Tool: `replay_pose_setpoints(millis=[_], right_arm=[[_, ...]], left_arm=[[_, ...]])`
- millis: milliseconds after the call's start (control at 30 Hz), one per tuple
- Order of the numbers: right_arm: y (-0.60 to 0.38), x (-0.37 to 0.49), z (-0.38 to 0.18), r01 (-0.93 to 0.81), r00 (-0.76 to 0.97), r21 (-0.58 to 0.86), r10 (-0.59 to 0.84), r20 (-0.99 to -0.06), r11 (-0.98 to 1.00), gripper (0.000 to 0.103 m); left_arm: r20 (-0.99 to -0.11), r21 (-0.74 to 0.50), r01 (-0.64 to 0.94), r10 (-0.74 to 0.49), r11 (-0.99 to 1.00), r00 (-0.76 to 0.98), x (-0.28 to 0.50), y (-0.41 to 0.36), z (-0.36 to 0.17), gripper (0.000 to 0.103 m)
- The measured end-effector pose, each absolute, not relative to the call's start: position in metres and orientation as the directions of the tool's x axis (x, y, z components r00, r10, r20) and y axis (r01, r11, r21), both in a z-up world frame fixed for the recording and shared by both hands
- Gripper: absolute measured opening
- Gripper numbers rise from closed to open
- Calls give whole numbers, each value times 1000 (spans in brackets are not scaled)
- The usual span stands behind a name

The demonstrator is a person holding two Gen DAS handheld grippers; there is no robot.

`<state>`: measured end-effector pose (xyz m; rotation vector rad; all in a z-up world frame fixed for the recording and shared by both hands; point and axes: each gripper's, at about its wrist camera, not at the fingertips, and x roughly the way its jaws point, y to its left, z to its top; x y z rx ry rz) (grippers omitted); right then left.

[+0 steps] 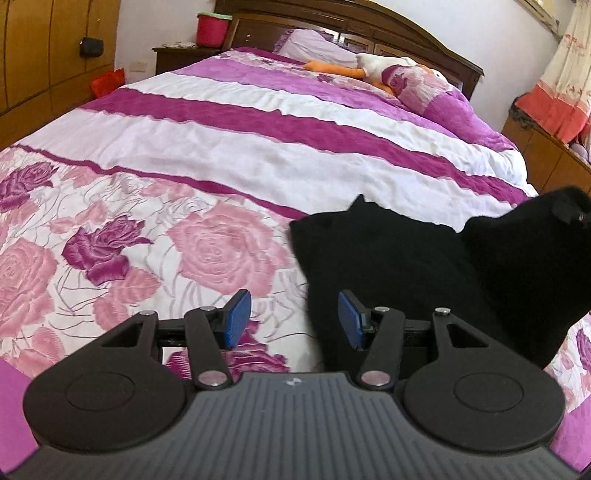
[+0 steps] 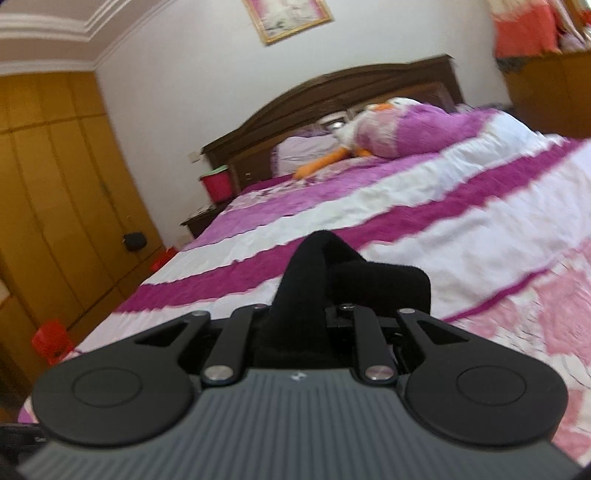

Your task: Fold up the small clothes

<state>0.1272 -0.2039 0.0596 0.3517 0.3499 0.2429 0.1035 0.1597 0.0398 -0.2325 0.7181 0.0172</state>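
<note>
A black garment (image 1: 399, 266) lies on the pink and purple floral bedspread (image 1: 184, 177), its right part lifted off the bed. My left gripper (image 1: 293, 319) is open and empty, its blue pads (image 1: 236, 319) low over the garment's near left edge. My right gripper (image 2: 295, 317) is shut on a fold of the black garment (image 2: 314, 280), held above the bed; its fingertips are hidden in the cloth. In the left wrist view the right gripper (image 1: 570, 212) shows at the far right, holding the raised cloth.
A pillow and a white and orange plush toy (image 1: 373, 68) lie near the dark wooden headboard (image 1: 369, 29). A nightstand with a red bucket (image 1: 212, 29) stands at the bed's left. Wooden wardrobes (image 2: 48, 203) line the left wall. A low cabinet (image 1: 546, 155) stands on the right.
</note>
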Motion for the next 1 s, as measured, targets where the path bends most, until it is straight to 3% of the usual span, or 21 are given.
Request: replay_pose_setpoints(millis=[300, 600, 733, 900, 1000], right_arm=[[-115, 133, 68, -282, 881, 236, 349, -321, 930, 10], [-38, 141, 17, -360, 811, 149, 387, -438, 921, 8], [-22, 140, -4, -395, 766, 178, 431, -477, 901, 8], [-17, 132, -16, -400, 748, 199, 444, -494, 895, 12], [-28, 122, -2, -405, 740, 262, 482, -468, 876, 30]], left_arm=[[-645, -216, -121, -48, 969, 763, 96, 191, 28, 58], [-643, -258, -166, -41, 952, 764, 90, 217, 17, 58], [-647, -259, -181, -32, 949, 761, 87, 223, 17, 58], [-643, -246, -177, -24, 953, 765, 89, 219, 24, 58], [-629, -253, -166, -31, 953, 777, 90, 213, 30, 58]])
